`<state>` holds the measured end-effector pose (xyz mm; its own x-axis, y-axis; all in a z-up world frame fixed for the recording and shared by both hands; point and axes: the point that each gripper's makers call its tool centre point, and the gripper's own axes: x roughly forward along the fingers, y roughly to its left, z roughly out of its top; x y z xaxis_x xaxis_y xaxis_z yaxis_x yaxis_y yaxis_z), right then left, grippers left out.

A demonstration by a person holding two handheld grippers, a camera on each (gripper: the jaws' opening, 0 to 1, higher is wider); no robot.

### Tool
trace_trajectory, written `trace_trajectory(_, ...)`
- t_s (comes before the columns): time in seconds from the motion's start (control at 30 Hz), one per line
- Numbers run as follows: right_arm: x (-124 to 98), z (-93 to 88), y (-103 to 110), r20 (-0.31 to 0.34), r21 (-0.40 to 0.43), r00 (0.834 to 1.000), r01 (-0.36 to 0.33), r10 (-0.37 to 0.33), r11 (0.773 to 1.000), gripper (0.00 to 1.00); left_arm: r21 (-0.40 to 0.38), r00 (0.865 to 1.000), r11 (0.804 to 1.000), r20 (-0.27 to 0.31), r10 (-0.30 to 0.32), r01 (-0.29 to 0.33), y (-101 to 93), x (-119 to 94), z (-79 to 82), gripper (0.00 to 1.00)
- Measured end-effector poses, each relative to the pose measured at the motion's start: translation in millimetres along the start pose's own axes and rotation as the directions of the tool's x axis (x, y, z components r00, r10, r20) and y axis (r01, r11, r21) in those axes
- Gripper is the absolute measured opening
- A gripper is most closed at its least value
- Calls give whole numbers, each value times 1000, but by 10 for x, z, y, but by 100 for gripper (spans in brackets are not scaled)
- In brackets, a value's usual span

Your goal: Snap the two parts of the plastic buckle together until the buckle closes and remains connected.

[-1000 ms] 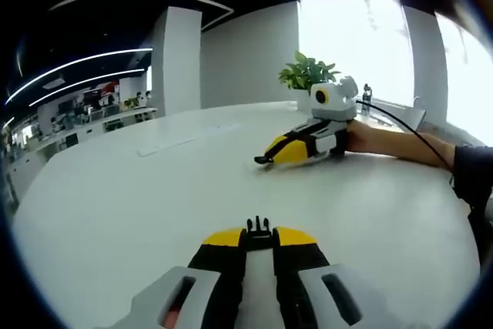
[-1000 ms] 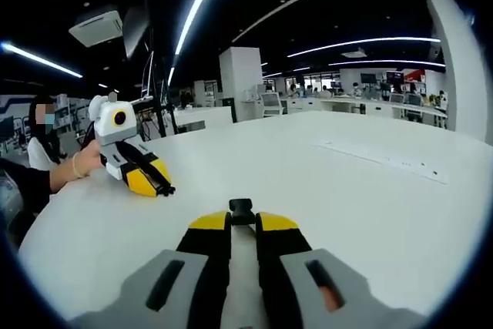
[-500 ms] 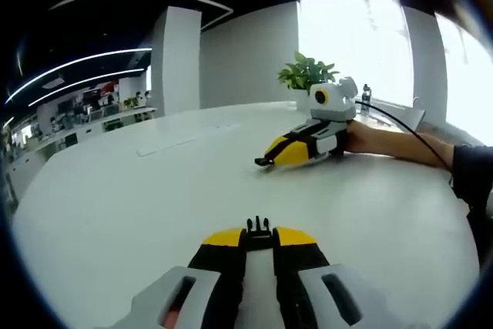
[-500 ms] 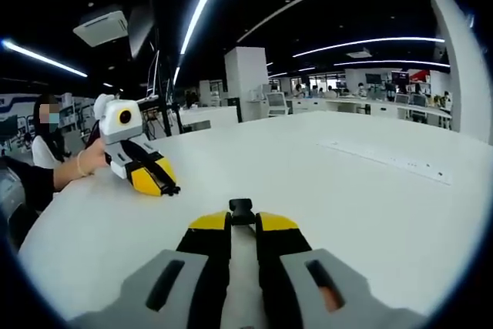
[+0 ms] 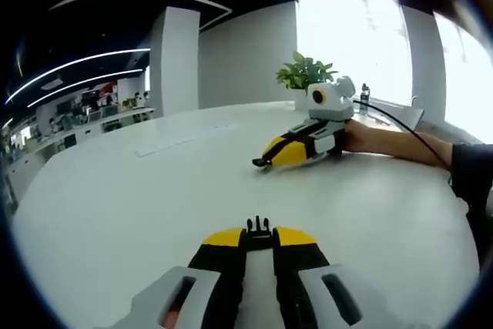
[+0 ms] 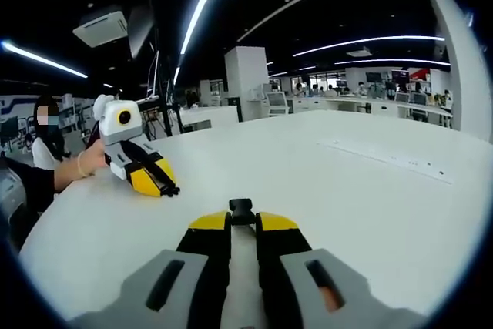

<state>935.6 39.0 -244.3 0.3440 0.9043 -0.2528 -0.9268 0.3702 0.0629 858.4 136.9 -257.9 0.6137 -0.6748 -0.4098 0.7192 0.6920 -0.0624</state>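
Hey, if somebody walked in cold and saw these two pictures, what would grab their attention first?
Probably the yellow-and-black left gripper and right gripper, each shut on a small black buckle half, the pronged part in the left and the socket part in the right. They lie well apart on a broad white table, pointed at each other. Next, a person's hand holds the left gripper at the left of the right gripper view.

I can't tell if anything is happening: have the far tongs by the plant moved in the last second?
No. The far tongs rest on the table below the plant, as before.
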Motion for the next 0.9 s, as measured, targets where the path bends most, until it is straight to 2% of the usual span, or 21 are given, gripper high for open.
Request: trace_trajectory(0.9, -8, 38, 13, -3, 14, 1000, -4, 4, 1000, 13, 6, 1000, 1000, 0, -7, 7, -26, 5, 7, 13)
